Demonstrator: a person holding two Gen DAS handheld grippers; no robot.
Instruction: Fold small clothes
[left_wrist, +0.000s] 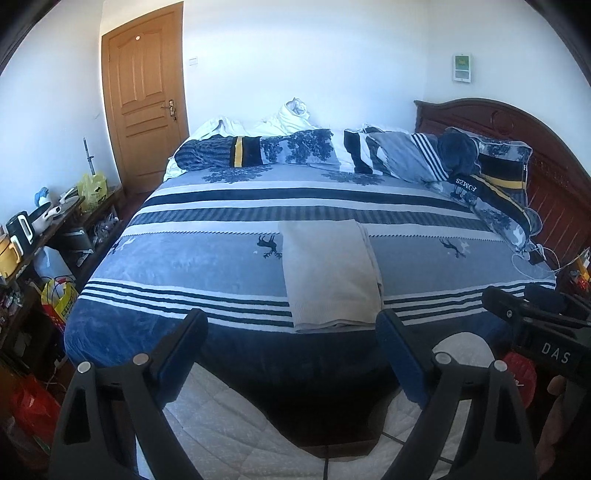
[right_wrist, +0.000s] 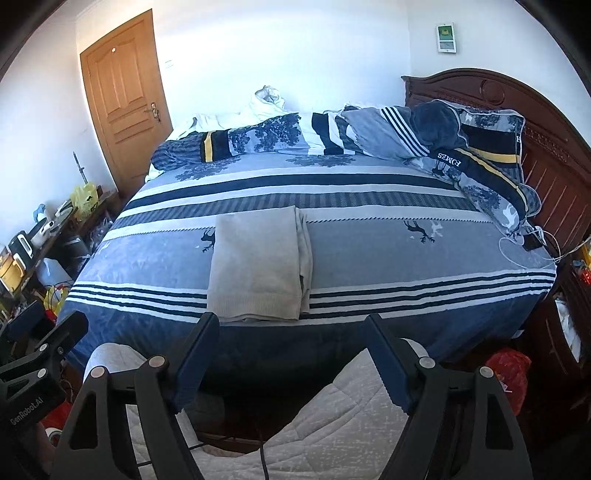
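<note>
- Far left there's a cluttered shelf (left_wrist: 44, 225) and the wooden door (left_wrist: 146, 99). None of it's in play, just don't swing an elbow that way.
- Left gripper (left_wrist: 291, 325) is spread wide with nothing in it, hovering off the near edge of the bed (left_wrist: 184, 266), lined up with the garment's near hem.
- The thing itself: a beige knit garment (left_wrist: 330, 273) lying flat on the striped bedspread, near the front edge, already folded into a long narrow rectangle. Layered edges show along its right side.
- Right gripper (right_wrist: 293, 328) is likewise let go and empty, parked just right of that hem.
- My read: next is a crosswise fold. I'd pinch both near corners, grabbing all the layers, especially that stacked right edge, or the under layers may get left behind.
- Lift both corners evenly, carry them towards the far edge, set down square.
- Pillows (right_wrist: 480, 147) and headboard (right_wrist: 554, 155) on the right are well clear.
</note>
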